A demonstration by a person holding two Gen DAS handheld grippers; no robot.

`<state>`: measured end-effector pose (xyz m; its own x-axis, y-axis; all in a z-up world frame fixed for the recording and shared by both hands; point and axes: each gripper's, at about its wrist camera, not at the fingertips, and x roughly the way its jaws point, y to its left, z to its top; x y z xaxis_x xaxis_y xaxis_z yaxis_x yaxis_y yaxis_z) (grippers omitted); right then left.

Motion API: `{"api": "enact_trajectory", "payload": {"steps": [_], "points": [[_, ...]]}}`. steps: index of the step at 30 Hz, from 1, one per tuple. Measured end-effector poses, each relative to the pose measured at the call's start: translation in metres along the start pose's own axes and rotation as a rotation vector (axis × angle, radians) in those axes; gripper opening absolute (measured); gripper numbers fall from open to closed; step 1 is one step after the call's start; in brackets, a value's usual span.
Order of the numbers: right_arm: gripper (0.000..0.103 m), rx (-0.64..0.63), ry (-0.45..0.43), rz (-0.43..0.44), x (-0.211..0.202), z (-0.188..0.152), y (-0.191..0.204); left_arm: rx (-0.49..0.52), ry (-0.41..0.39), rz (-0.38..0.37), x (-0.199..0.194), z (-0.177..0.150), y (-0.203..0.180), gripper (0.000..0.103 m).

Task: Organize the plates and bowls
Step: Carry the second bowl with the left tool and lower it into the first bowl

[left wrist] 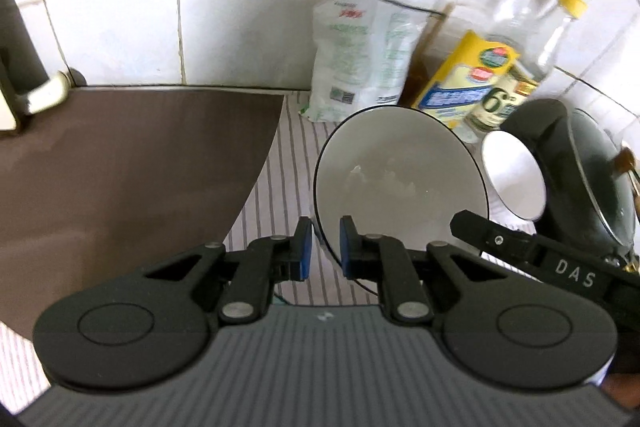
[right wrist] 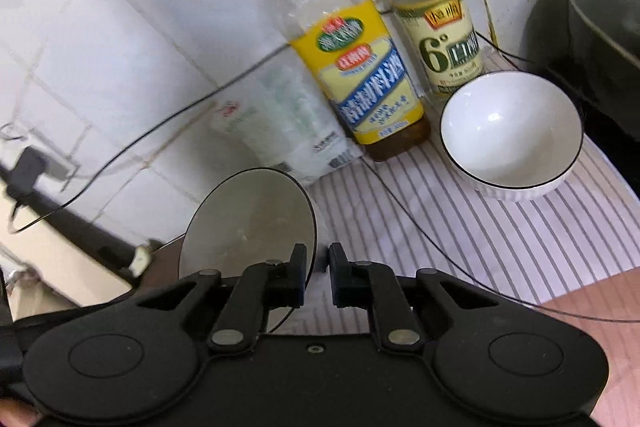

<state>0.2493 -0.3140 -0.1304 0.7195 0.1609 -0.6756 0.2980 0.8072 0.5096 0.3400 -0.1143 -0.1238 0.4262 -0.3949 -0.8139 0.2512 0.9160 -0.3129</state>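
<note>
left gripper (left wrist: 324, 247) and right gripper (right wrist: 318, 277) both clamped on rim of grey bowl (left wrist: 400, 179), lifted tilted above striped cloth (left wrist: 280, 179). advise: keep both grips firm, level bowl, clear white bowl (right wrist: 512, 131) and bottles (right wrist: 360, 79).

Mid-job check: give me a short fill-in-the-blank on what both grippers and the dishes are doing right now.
1. Both the left gripper and the right gripper are shut on the rim of the same ____.
2. The white bowl stands on the ____ cloth.
3. The yellow-labelled bottle has a ____ cap.

Missing words: plate; striped; gold
</note>
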Motion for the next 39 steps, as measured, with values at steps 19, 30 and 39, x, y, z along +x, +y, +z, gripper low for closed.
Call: {"api": "enact_trajectory", "payload": {"steps": [19,30,39], "points": [[0.016,-0.067,-0.036,0.028,-0.103,-0.038,-0.019,0.031,-0.016,-0.042,-0.08,-0.065,-0.046,0.013],[0.016,-0.109,0.023,-0.009,-0.101,-0.055,-0.039,0.002,0.054,-0.044,-0.064,-0.094,-0.055,0.014],[0.016,-0.251,0.05,-0.11,-0.084,-0.067,-0.032,-0.002,0.109,-0.014,-0.04,-0.11,-0.054,0.014]]}}
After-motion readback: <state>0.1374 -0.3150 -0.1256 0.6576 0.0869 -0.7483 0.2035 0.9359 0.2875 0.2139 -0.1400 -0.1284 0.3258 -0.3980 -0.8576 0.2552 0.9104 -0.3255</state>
